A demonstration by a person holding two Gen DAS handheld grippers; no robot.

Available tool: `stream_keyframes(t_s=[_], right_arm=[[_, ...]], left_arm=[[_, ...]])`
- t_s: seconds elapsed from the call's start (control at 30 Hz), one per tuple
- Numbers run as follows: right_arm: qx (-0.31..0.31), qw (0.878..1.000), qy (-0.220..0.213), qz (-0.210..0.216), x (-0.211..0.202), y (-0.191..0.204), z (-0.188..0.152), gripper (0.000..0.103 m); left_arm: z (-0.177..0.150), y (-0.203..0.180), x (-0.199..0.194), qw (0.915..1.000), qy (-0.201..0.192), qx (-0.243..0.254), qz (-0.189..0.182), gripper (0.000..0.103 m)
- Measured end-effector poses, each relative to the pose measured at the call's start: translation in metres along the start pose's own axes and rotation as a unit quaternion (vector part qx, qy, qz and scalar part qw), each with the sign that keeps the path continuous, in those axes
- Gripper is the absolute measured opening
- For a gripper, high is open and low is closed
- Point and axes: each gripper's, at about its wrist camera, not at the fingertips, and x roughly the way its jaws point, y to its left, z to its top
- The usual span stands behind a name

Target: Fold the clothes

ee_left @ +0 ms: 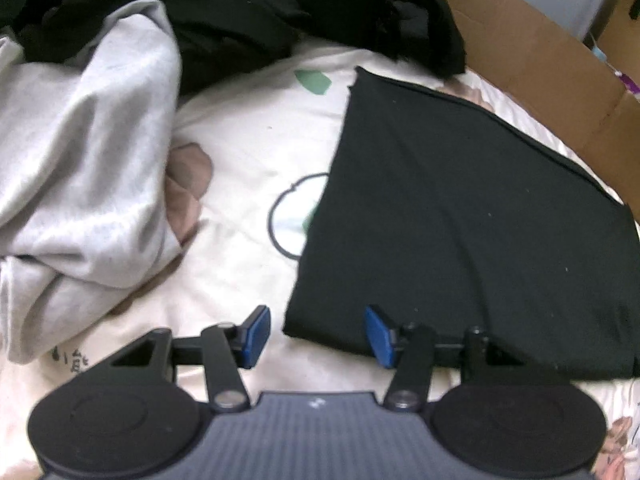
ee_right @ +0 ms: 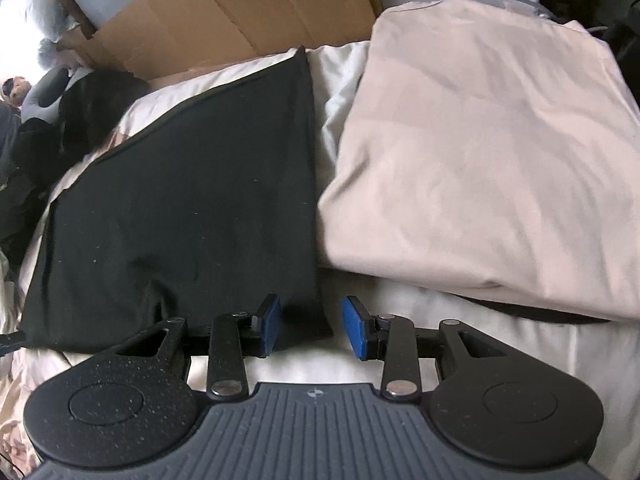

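Left wrist: folded black garment point(ee_left: 460, 216) flat, matte, trapezoid; grippers point(ee_left: 316, 336) point(ee_right: 310, 328) agape.

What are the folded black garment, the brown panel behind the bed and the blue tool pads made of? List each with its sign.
Folded black garment: probably a matte cotton-type knit; it lies limp, with soft creases and specks of lint.
Brown panel behind the bed: corrugated cardboard, dull, with straight fold lines and raw edges.
Blue tool pads: seemingly rubber or foam, non-glossy; the exact material is unclear.
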Motion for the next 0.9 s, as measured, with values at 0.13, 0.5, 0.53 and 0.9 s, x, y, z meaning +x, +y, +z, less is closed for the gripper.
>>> stream_keyframes(t_s=[0.13, 0.5, 0.53, 0.9], right_arm=[[-0.006, 1.0, 0.01, 0.007, 0.01, 0.005, -0.002, 0.042], [0.003, 1.0, 0.007, -0.005, 0.018, 0.001, -0.002, 0.043], [0.002, 1.0, 0.01, -0.007, 0.02, 0.002, -0.003, 0.043], [-0.026, 1.0, 0.018, 0.0, 0.019, 0.005, -0.002, 0.008]], left_arm=[[-0.002, -0.003, 0.004, 1.0, 0.004, 0.005, -0.004, 0.055], [-0.002, 0.014, 0.006, 0.9999, -0.004, -0.014, 0.004, 0.054], [-0.002, 0.015, 0.008, 0.9998, -0.002, -0.02, -0.002, 0.053], [0.002, 0.027, 0.006, 0.9961, -0.001, -0.078, -0.041, 0.006]])
